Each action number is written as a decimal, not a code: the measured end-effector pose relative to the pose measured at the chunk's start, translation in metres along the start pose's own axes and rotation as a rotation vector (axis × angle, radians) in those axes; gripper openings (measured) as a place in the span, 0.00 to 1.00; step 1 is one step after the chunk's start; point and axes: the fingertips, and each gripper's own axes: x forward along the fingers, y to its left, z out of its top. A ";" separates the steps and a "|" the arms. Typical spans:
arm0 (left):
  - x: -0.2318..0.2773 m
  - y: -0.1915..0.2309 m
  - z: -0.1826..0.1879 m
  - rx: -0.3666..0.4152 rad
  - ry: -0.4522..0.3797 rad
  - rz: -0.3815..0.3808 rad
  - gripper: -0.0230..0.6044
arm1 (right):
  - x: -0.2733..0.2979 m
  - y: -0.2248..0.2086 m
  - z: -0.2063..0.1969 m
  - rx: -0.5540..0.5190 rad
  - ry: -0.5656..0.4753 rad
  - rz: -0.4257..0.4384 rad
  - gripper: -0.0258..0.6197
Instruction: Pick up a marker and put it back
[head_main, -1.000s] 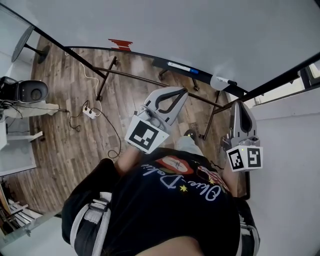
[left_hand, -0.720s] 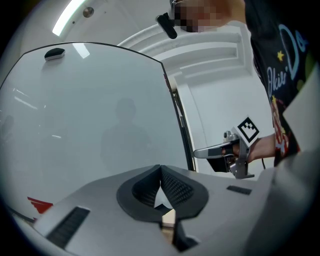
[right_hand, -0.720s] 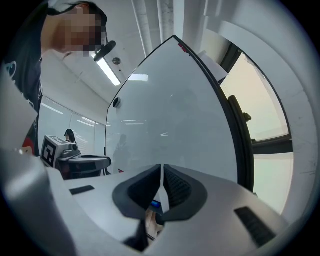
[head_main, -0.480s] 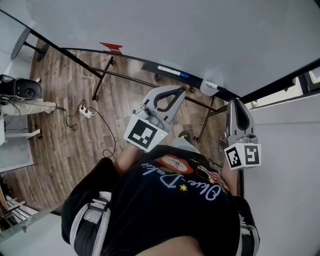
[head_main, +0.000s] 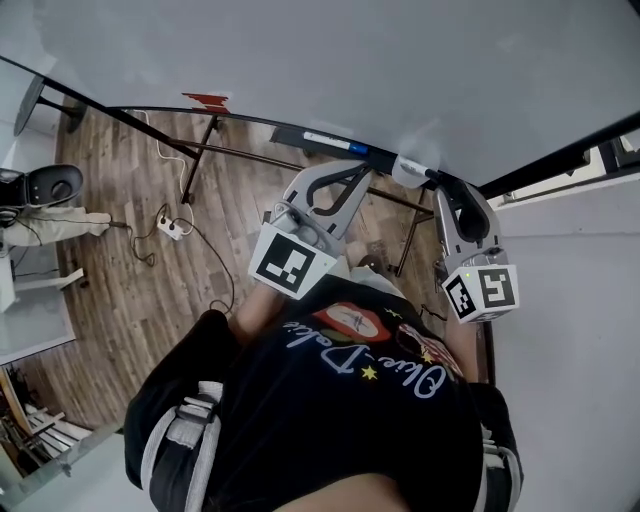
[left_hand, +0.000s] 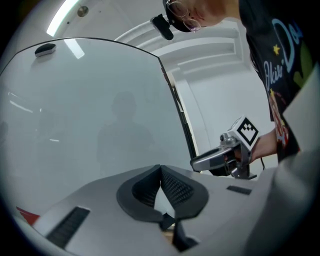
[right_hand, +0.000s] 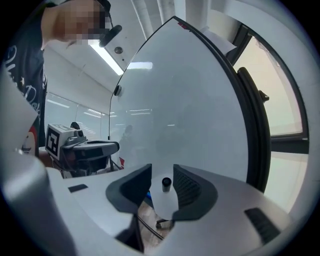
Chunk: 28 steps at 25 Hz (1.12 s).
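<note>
A marker with a black end (right_hand: 166, 184) sits between my right gripper's (right_hand: 162, 176) jaws, over a white holder (head_main: 406, 170) on the ledge at the foot of the whiteboard (head_main: 400, 70). The jaws are opening and the pads stand clear of the marker. In the head view the right gripper (head_main: 447, 186) reaches to that ledge at the right. My left gripper (head_main: 362, 171) hangs beside it to the left, shut with nothing in it, and its pads (left_hand: 161, 172) meet at the tips. A second marker (head_main: 335, 141), white with a blue end, lies on the ledge.
A red item (head_main: 205, 100) sits on the ledge's left end. The board's dark stand legs (head_main: 200, 160) run over a wooden floor, where a power strip with cables (head_main: 165, 228) lies. A window frame (right_hand: 255, 125) borders the board at the right.
My right gripper has moved forward up to the board's ledge and its jaws have come apart around the marker's end. The left gripper has stayed shut and shifted slightly.
</note>
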 end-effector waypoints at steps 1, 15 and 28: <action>0.001 0.002 0.001 0.003 -0.002 -0.008 0.04 | 0.003 -0.001 -0.002 -0.001 0.011 -0.007 0.23; 0.001 0.033 0.005 0.010 0.008 -0.045 0.04 | 0.036 -0.005 -0.029 0.011 0.113 -0.056 0.24; -0.012 0.047 -0.006 -0.008 0.031 -0.017 0.04 | 0.042 -0.007 -0.030 -0.020 0.123 -0.099 0.15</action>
